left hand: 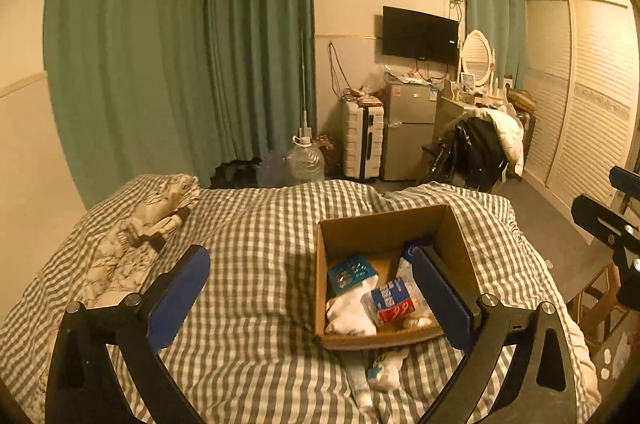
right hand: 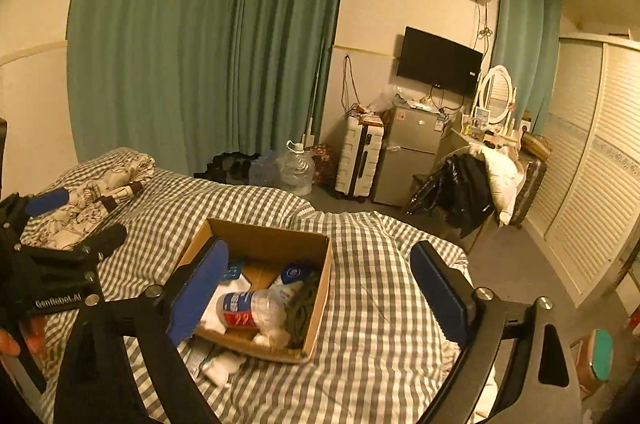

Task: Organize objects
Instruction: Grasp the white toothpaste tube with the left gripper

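An open cardboard box (left hand: 380, 224) sits on the checked bed (left hand: 256, 232). In it lie a plastic bottle with a blue and red label (left hand: 394, 304), a white sock (left hand: 348, 312), a teal packet (left hand: 350, 272) and a blue-capped tube (left hand: 412, 252). The box (right hand: 272, 242) and bottle (right hand: 250, 310) also show in the right wrist view. A white tube (left hand: 360, 384) and a small white plush (left hand: 386, 370) lie on the bed just in front of the box. My left gripper (left hand: 312, 288) is open and empty, above the box's left side. My right gripper (right hand: 320, 284) is open and empty, above the box's right side.
A crumpled patterned cloth (left hand: 148, 224) lies at the bed's far left. Beyond the bed are green curtains (left hand: 180, 43), a water jug (left hand: 306, 159), a white suitcase (left hand: 362, 139), a small fridge (left hand: 410, 129), a chair with coats (left hand: 480, 147) and a slatted wardrobe (left hand: 584, 111).
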Demonstrator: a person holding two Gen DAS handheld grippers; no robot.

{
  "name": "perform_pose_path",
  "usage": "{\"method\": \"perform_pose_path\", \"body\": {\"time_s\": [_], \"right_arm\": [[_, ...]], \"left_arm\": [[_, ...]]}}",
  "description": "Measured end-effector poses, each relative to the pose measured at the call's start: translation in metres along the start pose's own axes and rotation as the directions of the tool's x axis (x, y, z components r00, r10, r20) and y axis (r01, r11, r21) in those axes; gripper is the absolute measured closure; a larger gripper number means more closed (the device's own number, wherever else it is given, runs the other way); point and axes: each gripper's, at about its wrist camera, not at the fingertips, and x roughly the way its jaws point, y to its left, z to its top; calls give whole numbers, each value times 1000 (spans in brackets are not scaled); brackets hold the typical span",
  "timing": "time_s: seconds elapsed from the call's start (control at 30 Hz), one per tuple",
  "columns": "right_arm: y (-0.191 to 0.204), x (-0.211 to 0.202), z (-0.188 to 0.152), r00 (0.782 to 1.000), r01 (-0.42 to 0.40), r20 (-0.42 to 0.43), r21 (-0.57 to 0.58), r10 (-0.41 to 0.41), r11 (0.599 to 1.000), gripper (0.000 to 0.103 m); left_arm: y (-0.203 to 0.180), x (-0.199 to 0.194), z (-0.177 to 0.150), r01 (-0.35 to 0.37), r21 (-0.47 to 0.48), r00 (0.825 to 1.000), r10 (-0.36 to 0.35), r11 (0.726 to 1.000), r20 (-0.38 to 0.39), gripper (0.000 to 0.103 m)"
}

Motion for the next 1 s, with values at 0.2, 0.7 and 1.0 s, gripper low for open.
{"method": "perform_pose_path", "body": {"time_s": [0.2, 0.7, 1.0], "right_arm": [[12, -29, -25, 1000, -9, -9, 1, 9, 1000, 2], [15, 52, -138, 970, -25, -238, 72, 41, 997, 1], [7, 80, -169, 948, 1, -318, 87, 26, 996, 1]], "left_arm": [[-1, -15, -28, -2, -17, 1000, 1, 1000, -20, 0], [-15, 54, -135, -52, -50, 968, 38, 997, -249, 0], [-28, 82, -156, -64, -42, 952, 49, 997, -301, 6]]}}
